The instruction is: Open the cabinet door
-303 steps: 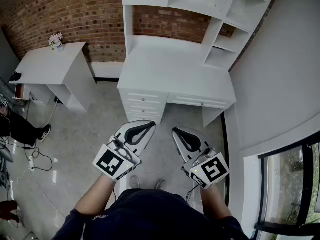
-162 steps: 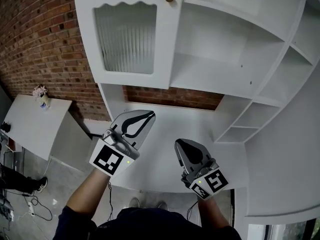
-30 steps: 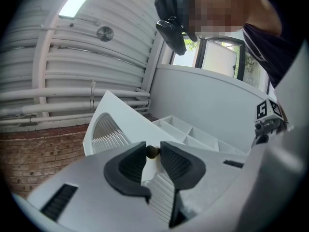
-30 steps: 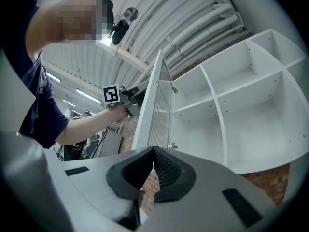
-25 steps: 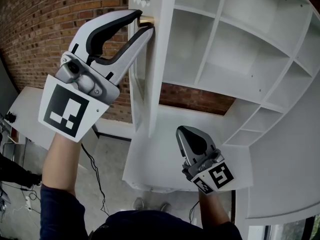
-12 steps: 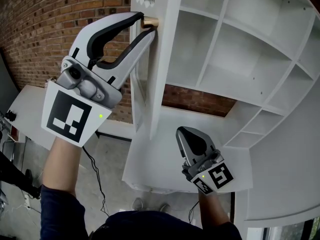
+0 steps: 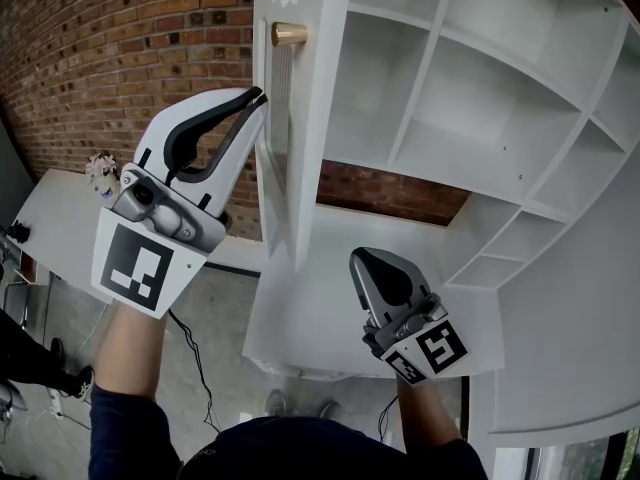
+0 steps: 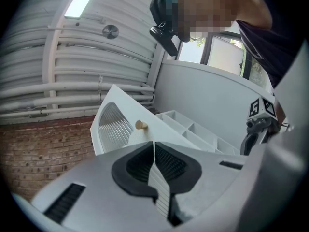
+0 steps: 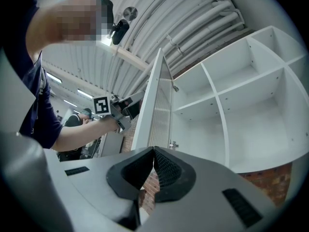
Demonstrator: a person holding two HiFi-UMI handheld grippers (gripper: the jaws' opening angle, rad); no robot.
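The white cabinet door (image 7: 300,158) stands swung out, its edge toward me, with its ribbed panel (image 8: 112,129) and brass knob (image 7: 289,35) (image 8: 141,125) in sight. My left gripper (image 7: 258,98) (image 8: 154,149) hangs below and left of the knob, clear of it. Its jaws are closing and meet with nothing between them. My right gripper (image 7: 362,260) (image 9: 154,151) is shut and empty, low over the desk, to the right of the door (image 9: 154,105).
Open white shelves (image 7: 480,98) fill the cabinet right of the door. A white desk top (image 7: 310,318) lies below, against a brick wall (image 7: 120,48). A small white table (image 7: 50,218) with a flower pot (image 7: 103,173) stands at the left.
The left gripper has let go of the knob, dropped below it and closed its jaws. The right gripper has kept still.
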